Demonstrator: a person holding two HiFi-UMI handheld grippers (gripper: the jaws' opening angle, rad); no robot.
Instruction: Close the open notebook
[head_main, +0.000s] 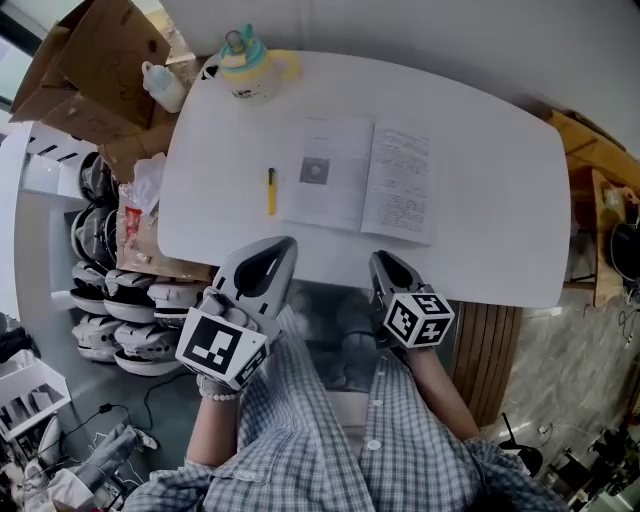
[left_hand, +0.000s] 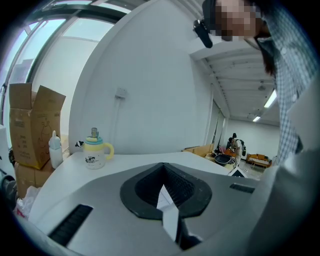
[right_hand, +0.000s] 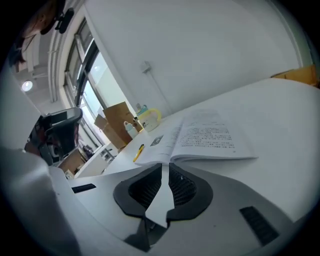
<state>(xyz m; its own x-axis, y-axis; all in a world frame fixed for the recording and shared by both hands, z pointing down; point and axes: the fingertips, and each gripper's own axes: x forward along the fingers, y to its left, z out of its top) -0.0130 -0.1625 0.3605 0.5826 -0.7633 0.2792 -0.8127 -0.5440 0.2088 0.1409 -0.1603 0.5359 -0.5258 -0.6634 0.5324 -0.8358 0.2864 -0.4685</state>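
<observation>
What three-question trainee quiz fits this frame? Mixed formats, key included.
1. True or false: the notebook lies closed on the table.
2. In the head view, what lies just left of the notebook? A: a yellow pen. B: scissors. C: a phone.
3. Fill in: the right gripper has its jaws ____, with nothing between them.

Key: 1 false, it lies open; 2 A; 3 shut.
</observation>
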